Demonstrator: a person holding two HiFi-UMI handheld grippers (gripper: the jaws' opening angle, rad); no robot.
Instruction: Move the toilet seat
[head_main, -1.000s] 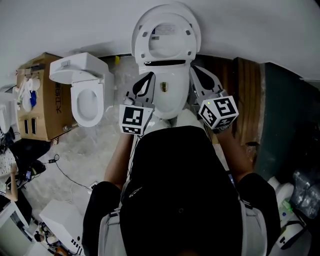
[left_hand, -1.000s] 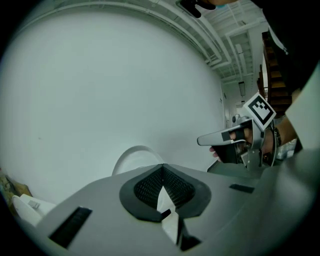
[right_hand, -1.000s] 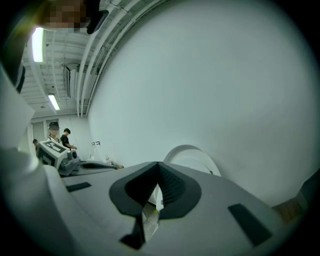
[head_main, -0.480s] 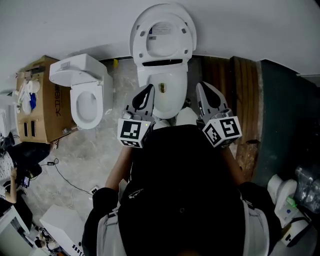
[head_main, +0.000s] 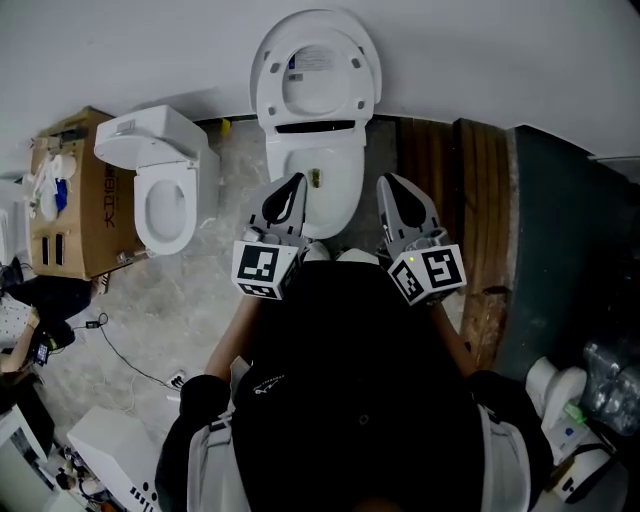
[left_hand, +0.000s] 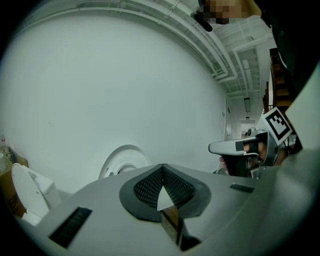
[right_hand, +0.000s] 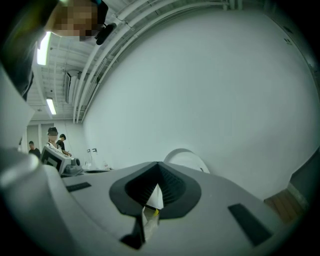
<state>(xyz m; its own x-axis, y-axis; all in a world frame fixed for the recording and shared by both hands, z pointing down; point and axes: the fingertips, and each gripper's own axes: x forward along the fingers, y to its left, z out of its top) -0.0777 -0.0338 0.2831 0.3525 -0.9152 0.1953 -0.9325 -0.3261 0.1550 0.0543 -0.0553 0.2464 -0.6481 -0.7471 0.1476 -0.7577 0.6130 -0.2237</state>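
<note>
Head view: toilet seat stands raised against the wall at upper centre, above the open bowl. The left claw and right claw flank the bowl's front, clear of the seat, and a second toilet is at left. Left gripper view: left claw fully closed, nothing in it, seat's arc beyond it, lower left of centre. Right gripper view: right claw closed, empty, seat behind its tips.
</note>
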